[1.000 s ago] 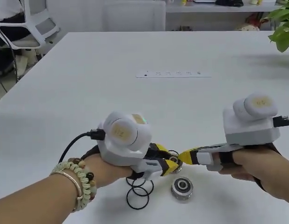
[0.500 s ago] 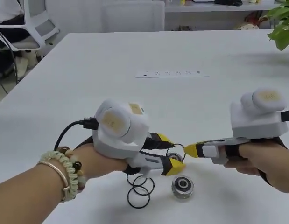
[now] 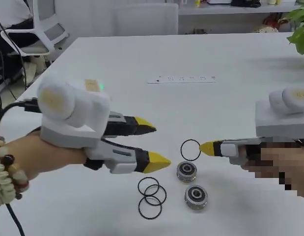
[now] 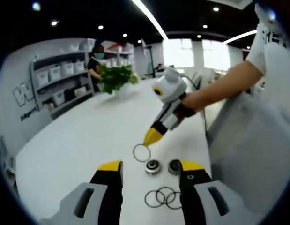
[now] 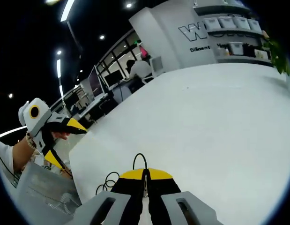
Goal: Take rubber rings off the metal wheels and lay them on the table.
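My right gripper (image 3: 207, 147) is shut on a thin black rubber ring (image 3: 190, 150), which hangs in the air off its yellow tips. The pinched ring (image 5: 140, 161) stands up between the closed jaws of the right gripper (image 5: 145, 173). My left gripper (image 3: 152, 143) is open and empty, raised above the table to the left. Two metal wheels (image 3: 186, 170) (image 3: 196, 194) lie side by side below the held ring. Three loose rings (image 3: 152, 192) overlap on the table beside them. The left gripper view has both wheels (image 4: 152, 167) (image 4: 174, 166) just ahead of the left gripper (image 4: 151, 164).
A white power strip (image 3: 181, 78) lies flat further back on the white table (image 3: 117, 64). An office chair (image 3: 41, 27) stands past the far left corner and a green plant (image 3: 301, 32) at the far right. A person stands by shelves (image 4: 95, 65).
My left gripper has opened, let go of the wheel and drawn back up and left. The wheel now lies on the table. My right gripper has pulled the ring clear.
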`<state>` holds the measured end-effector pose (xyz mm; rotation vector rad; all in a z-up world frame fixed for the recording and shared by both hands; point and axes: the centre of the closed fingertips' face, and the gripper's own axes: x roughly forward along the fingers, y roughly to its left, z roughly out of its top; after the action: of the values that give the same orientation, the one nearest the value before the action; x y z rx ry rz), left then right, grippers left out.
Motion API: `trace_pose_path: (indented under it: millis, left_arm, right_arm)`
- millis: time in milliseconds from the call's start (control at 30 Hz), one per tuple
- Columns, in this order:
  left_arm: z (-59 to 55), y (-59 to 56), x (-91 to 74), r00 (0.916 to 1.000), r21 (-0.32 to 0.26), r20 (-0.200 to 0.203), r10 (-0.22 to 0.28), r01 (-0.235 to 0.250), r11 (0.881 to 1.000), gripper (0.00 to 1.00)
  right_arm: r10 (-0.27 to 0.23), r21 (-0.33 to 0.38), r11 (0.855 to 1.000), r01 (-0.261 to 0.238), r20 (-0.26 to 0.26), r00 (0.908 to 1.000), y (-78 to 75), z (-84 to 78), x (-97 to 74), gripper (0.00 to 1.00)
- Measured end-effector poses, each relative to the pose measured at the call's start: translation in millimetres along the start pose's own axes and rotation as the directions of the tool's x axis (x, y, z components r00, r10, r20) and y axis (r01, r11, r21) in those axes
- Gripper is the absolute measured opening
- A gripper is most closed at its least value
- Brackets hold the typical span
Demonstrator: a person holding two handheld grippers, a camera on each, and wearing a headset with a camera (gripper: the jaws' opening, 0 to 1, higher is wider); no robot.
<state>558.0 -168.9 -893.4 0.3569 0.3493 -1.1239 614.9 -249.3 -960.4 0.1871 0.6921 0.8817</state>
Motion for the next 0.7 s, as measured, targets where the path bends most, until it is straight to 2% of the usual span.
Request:
trace_pose_path:
  millis: [100, 233, 367, 433, 533, 567, 700]
  left_arm:
    - [0.4, 3.2, -20.6, 0.9988, 0.000, 0.018, 0.045, -0.045, 0.999, 0.51]
    - [-6.3, 6.3, -43.8, 0.9943, -0.007, 0.021, 0.105, -0.104, 0.995, 0.52]
    - [-24.3, 5.8, -67.5, 0.9864, -0.007, -0.014, 0.164, -0.164, 0.986, 0.54]
    - [-36.9, 6.8, -79.6, 0.9775, -0.017, -0.043, 0.206, -0.207, 0.978, 0.54]
    - [-49.8, 4.4, -93.9, 0.9695, -0.063, -0.044, 0.241, -0.244, 0.968, 0.54]
    - [-54.7, 3.4, -99.5, 0.9656, -0.092, -0.042, 0.257, -0.259, 0.961, 0.55]
    - [-71.0, 0.5, -111.5, 0.9521, -0.145, -0.051, 0.302, -0.306, 0.941, 0.54]
  right_arm:
    - [0.025, 0.005, 1.000, -0.026, 0.028, 0.9993, 8.7, 8.0, -0.1, 0.00]
    - [0.067, -0.011, 0.998, -0.066, 0.045, 0.9968, 24.0, 14.9, 2.3, 0.00]
    - [0.122, -0.041, 0.992, -0.120, 0.047, 0.9914, 43.2, 17.3, 6.7, 0.00]
    - [0.146, -0.061, 0.988, -0.144, 0.034, 0.9887, 51.7, 15.3, 9.9, 0.00]
    - [0.186, -0.084, 0.979, -0.184, 0.016, 0.9825, 65.6, 12.1, 15.0, 0.00]
    - [0.199, -0.088, 0.976, -0.197, 0.013, 0.9799, 69.6, 11.1, 16.0, 0.00]
    - [0.245, -0.119, 0.962, -0.246, -0.023, 0.9692, 85.4, 2.6, 21.7, 0.00]
